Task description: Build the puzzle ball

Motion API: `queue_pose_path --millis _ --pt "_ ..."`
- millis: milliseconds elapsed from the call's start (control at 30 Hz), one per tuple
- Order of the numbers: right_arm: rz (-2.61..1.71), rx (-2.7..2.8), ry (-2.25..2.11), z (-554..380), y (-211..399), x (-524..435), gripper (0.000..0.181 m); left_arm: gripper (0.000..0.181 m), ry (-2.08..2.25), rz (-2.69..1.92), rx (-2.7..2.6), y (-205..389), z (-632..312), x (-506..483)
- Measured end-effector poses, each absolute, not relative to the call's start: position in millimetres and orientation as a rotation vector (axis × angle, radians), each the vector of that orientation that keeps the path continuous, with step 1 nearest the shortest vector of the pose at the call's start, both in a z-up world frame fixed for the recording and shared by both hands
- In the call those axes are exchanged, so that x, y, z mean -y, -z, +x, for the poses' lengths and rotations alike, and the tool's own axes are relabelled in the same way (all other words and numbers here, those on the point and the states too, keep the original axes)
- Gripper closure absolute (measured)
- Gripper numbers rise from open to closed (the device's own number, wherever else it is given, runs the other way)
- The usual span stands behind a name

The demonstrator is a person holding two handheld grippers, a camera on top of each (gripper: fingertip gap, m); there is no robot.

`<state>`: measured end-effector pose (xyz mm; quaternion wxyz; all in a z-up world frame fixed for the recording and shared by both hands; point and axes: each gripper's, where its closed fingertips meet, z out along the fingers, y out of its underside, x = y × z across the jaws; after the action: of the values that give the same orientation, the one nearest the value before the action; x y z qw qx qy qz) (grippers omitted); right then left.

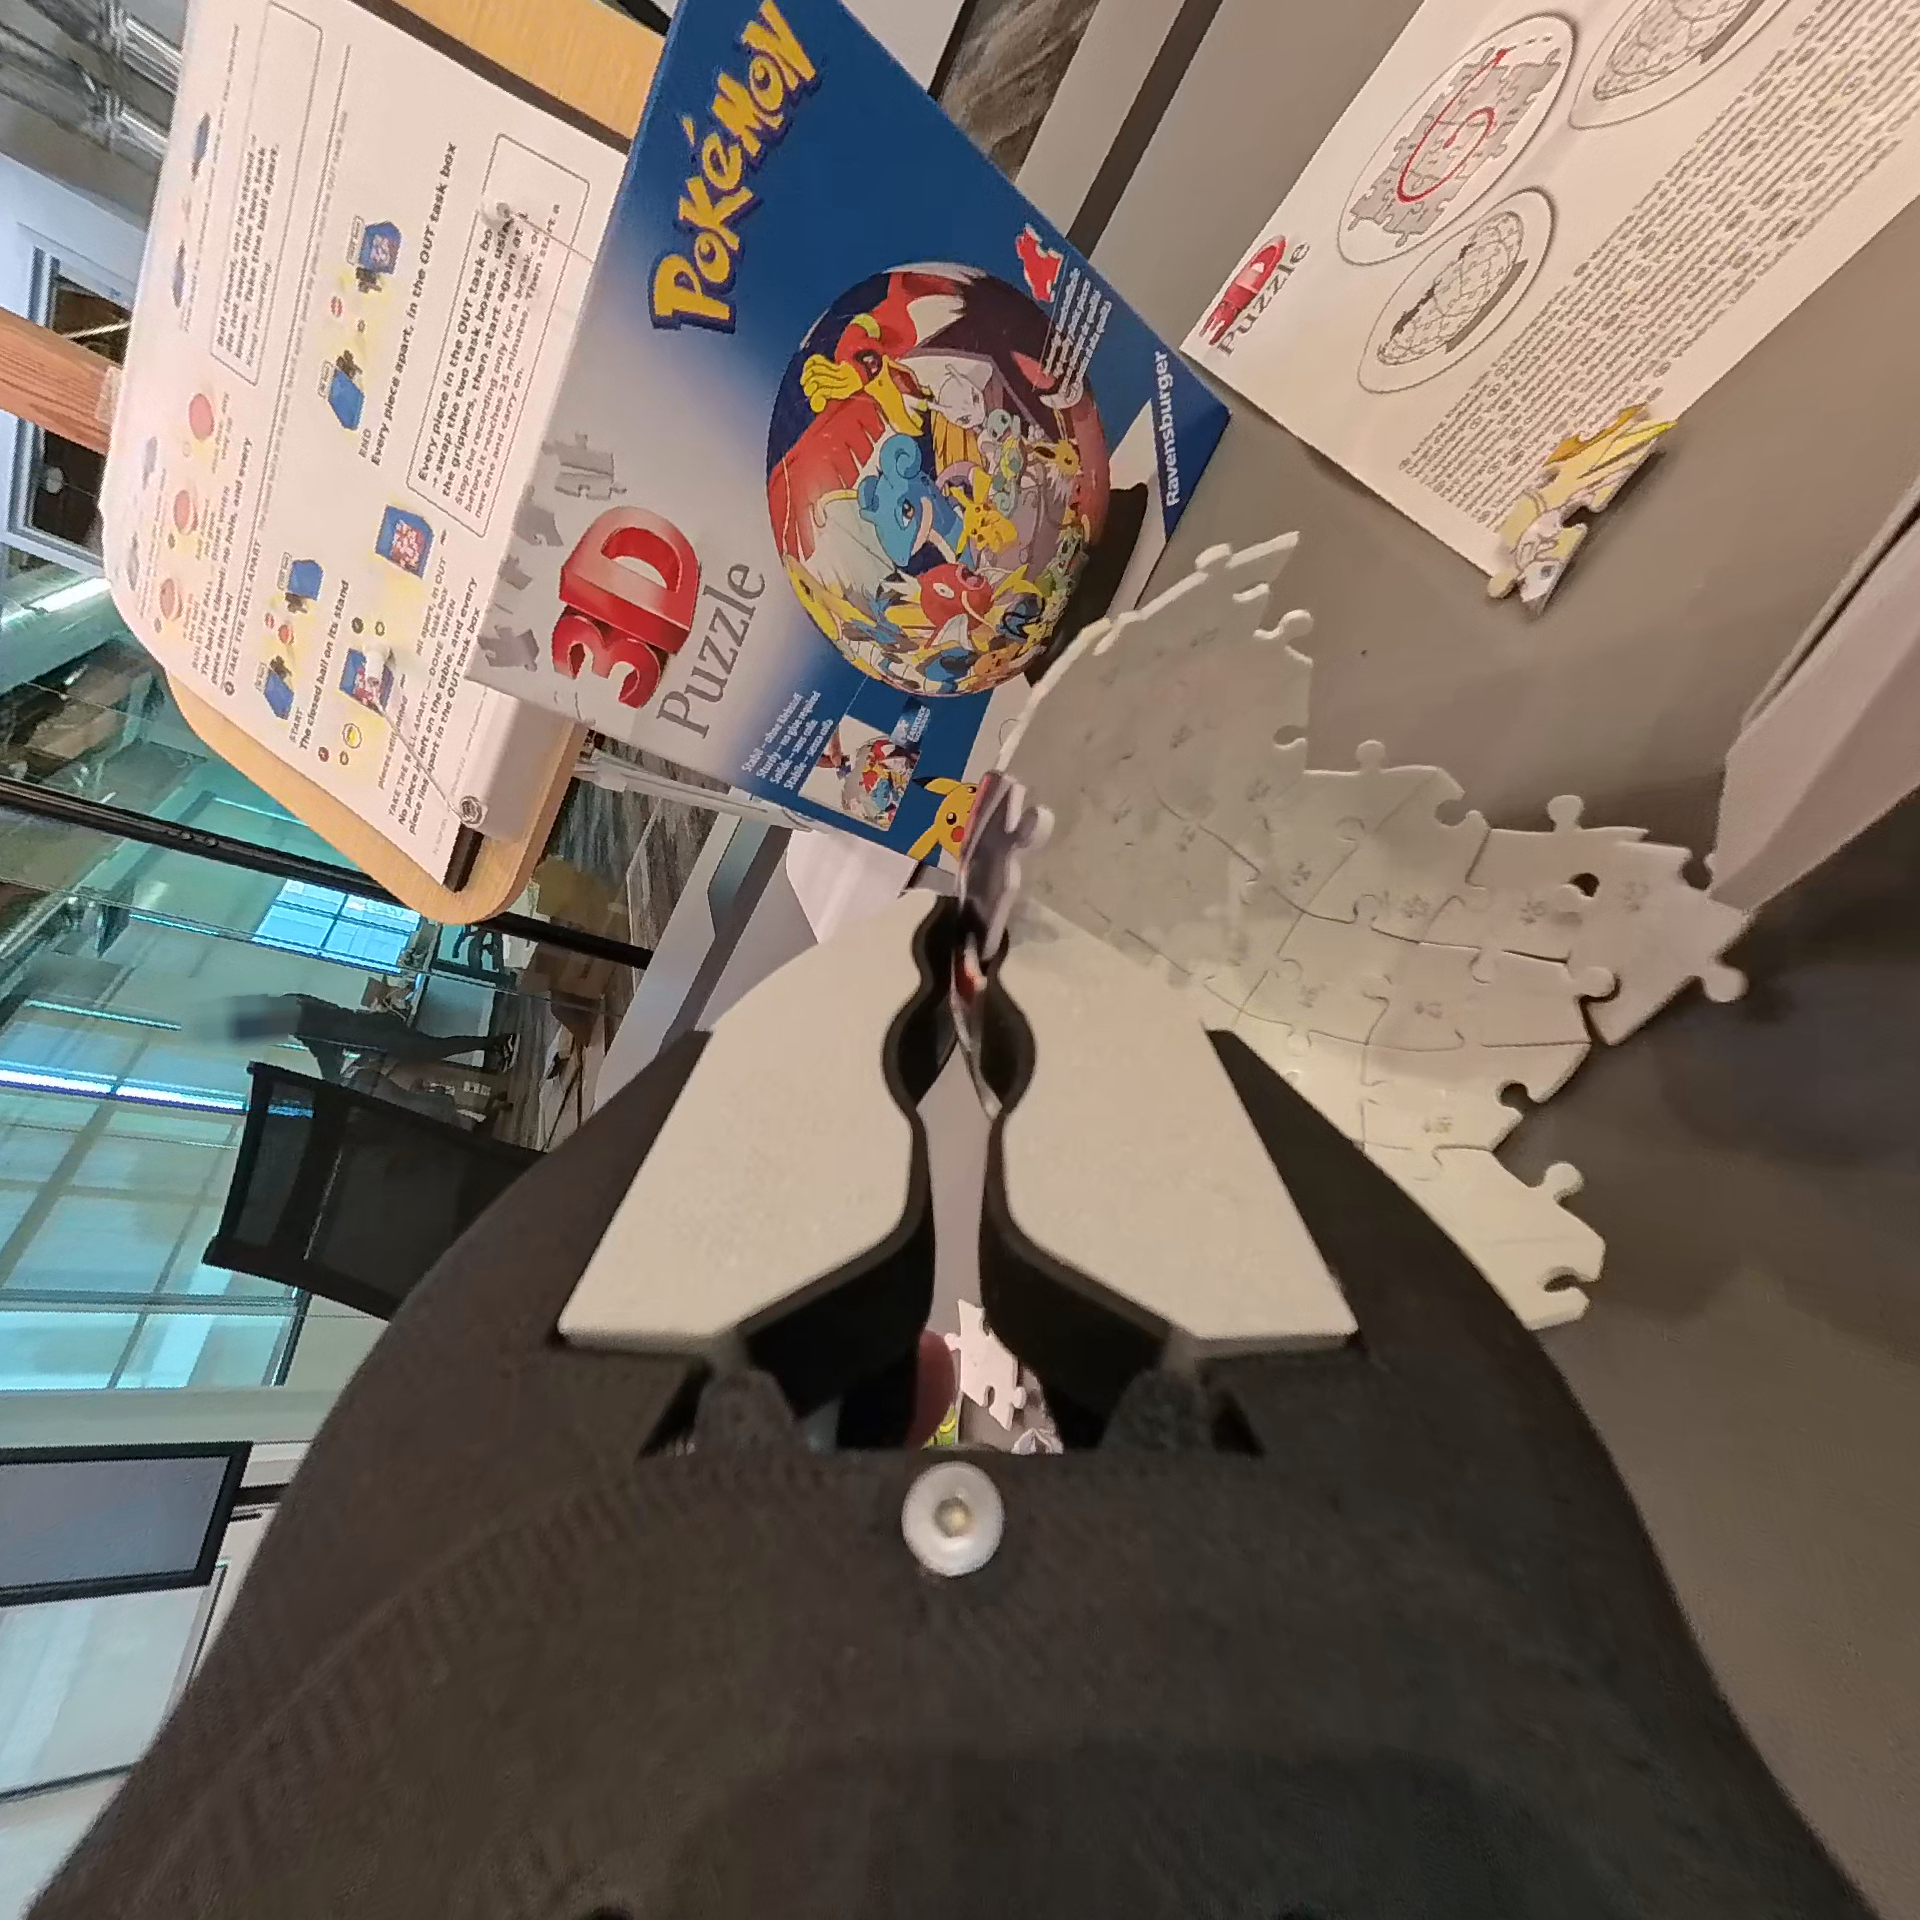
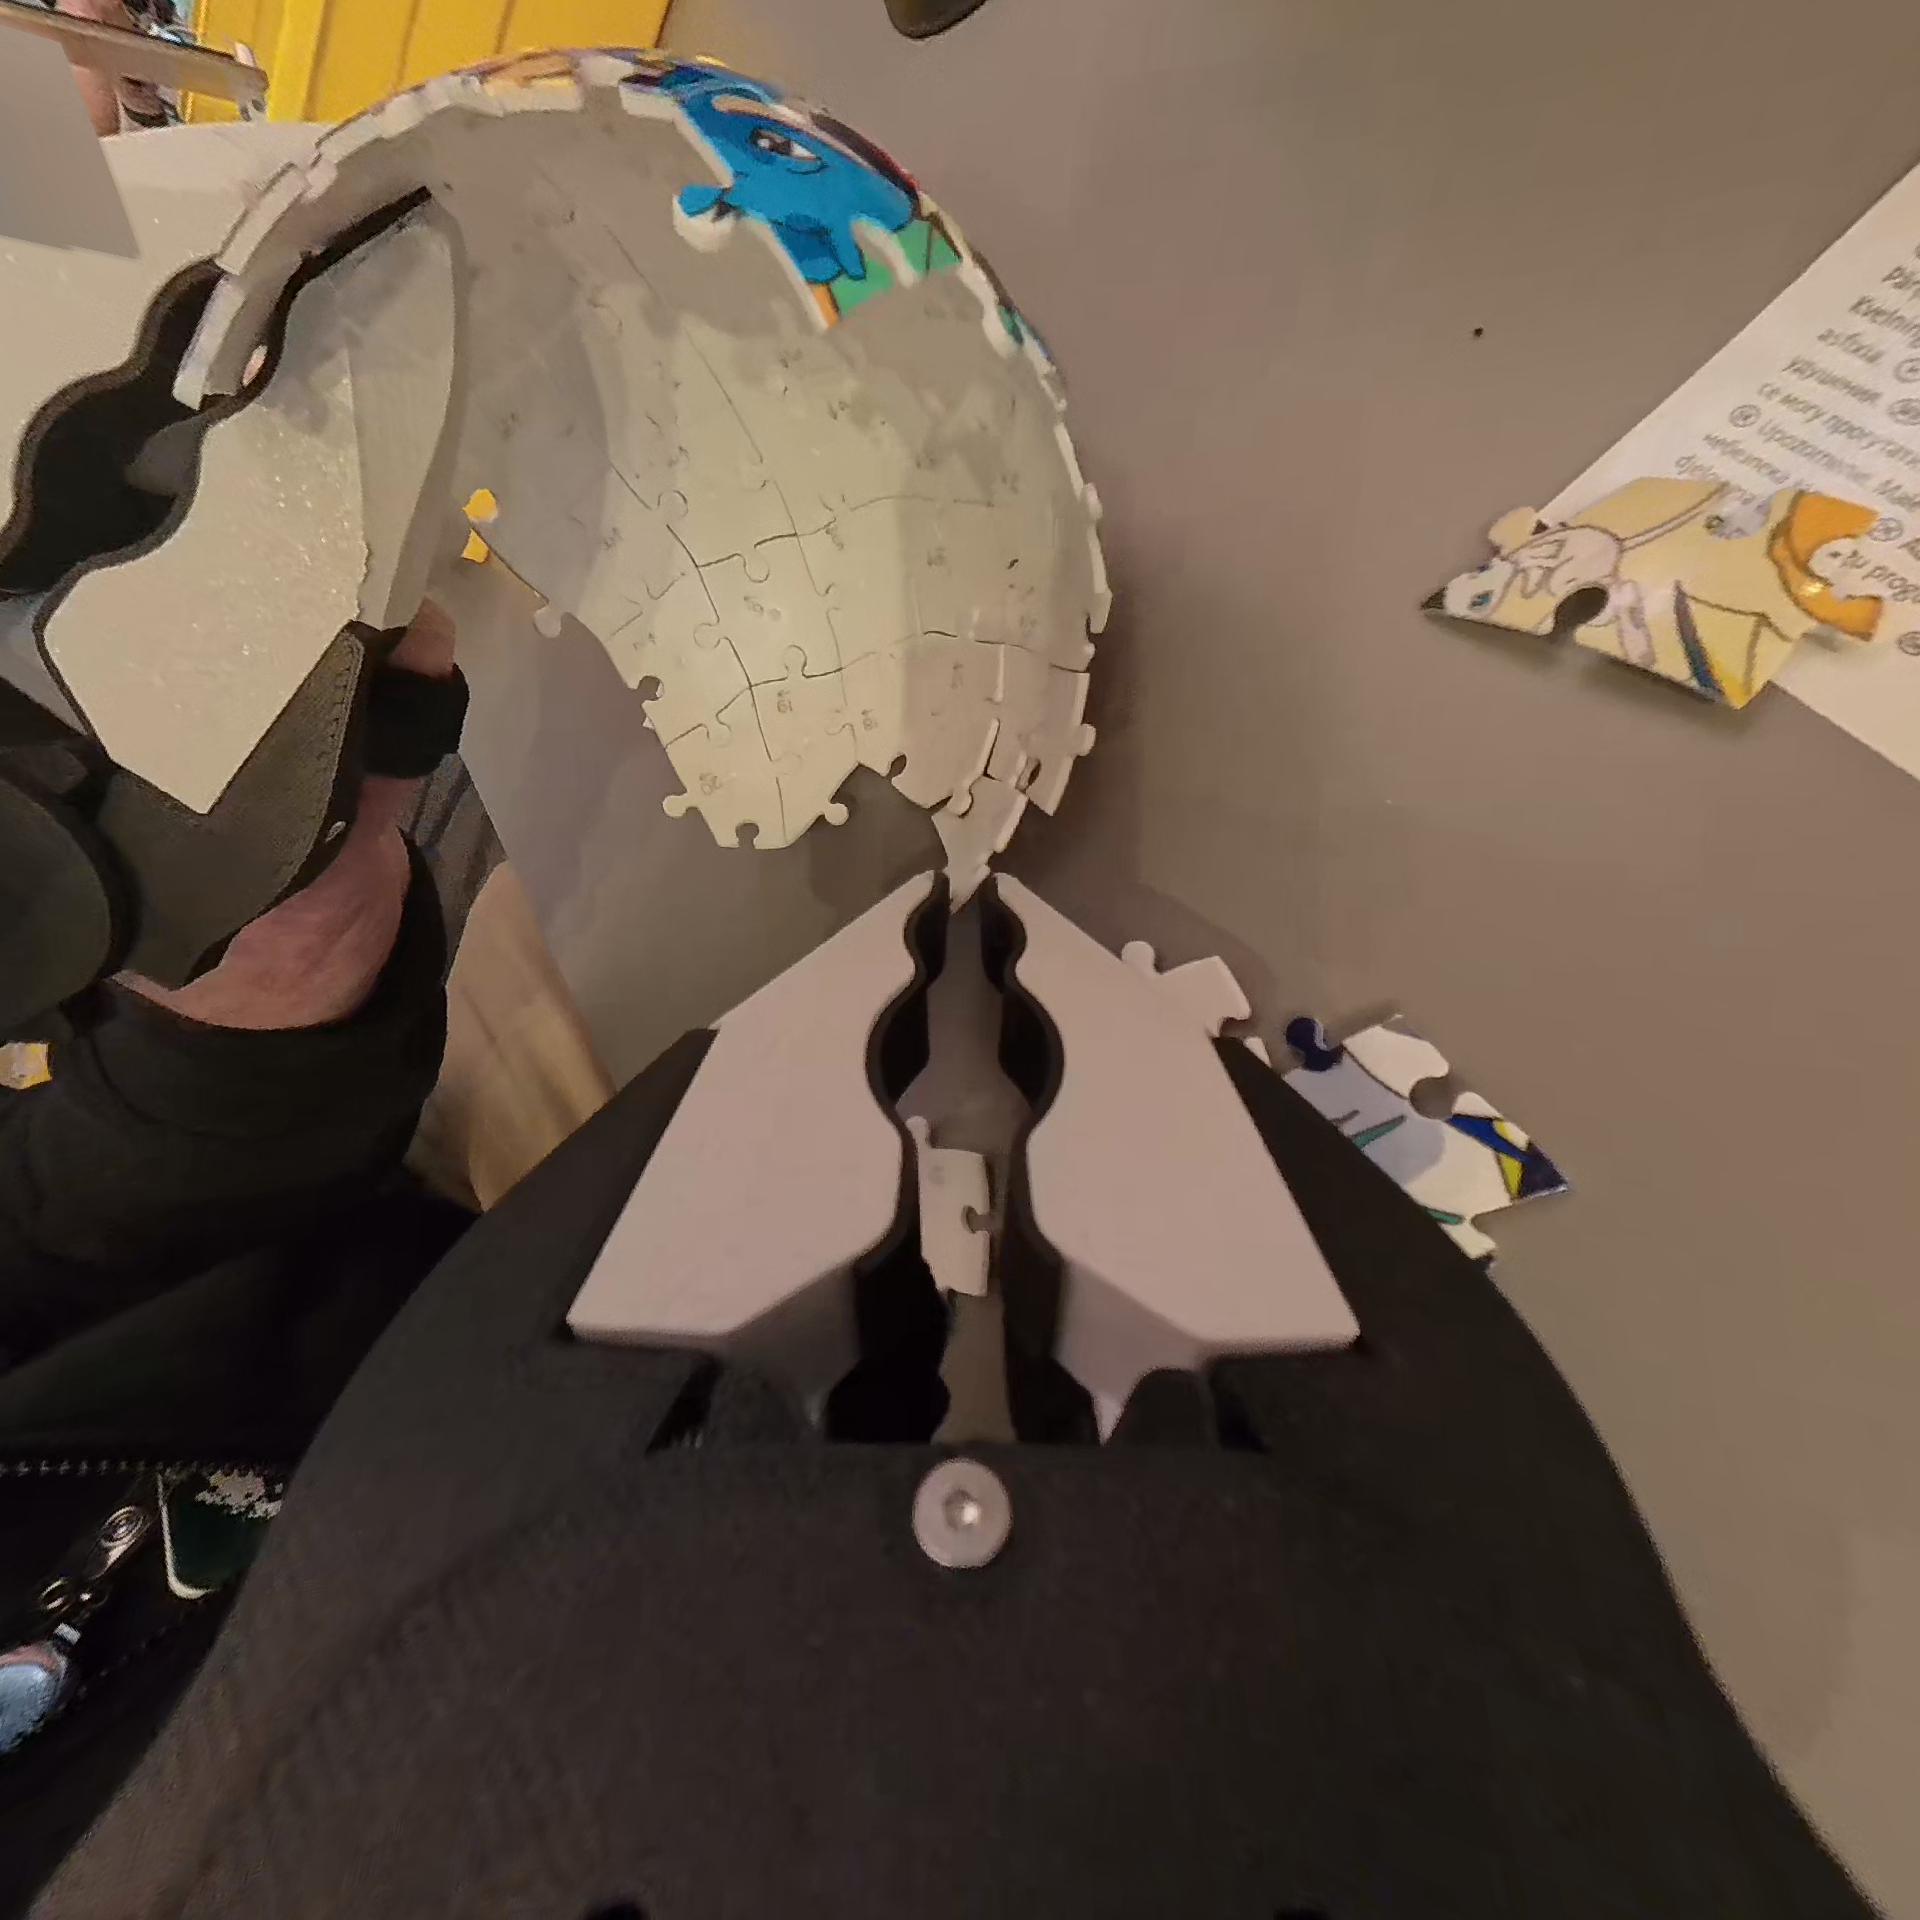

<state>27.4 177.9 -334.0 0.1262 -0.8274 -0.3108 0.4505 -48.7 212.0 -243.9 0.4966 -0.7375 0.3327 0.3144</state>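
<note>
The partly built puzzle ball is a curved shell with its white inside facing me, held up over the grey table. My left gripper is shut on a dark printed piece at the shell's rim. In the right wrist view the shell shows a blue printed patch at its top. My right gripper is shut on the shell's lower edge. The left gripper shows there at the upper left, clamped on the rim and held by a gloved hand.
Loose pieces lie on the table: a blue-and-white one, a white one, another under my right fingers. A yellow piece rests on the instruction sheet. The puzzle box and a clipboard sheet stand behind. Some 12 cm of space lies between my two pairs of fingers.
</note>
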Motion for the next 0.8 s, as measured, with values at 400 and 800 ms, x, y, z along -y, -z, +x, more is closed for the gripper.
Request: queue_pose_path --millis 400,800 --pt "-2.402 0.808 -1.354 31.7 330.7 -181.0 0.178 0.179 -0.759 -1.777 -0.808 244.8 -47.3 -211.9" --pt "-2.377 0.871 -1.306 33.7 329.9 -175.3 0.178 0.179 -0.738 -1.765 -0.816 245.9 -43.9 -210.9"
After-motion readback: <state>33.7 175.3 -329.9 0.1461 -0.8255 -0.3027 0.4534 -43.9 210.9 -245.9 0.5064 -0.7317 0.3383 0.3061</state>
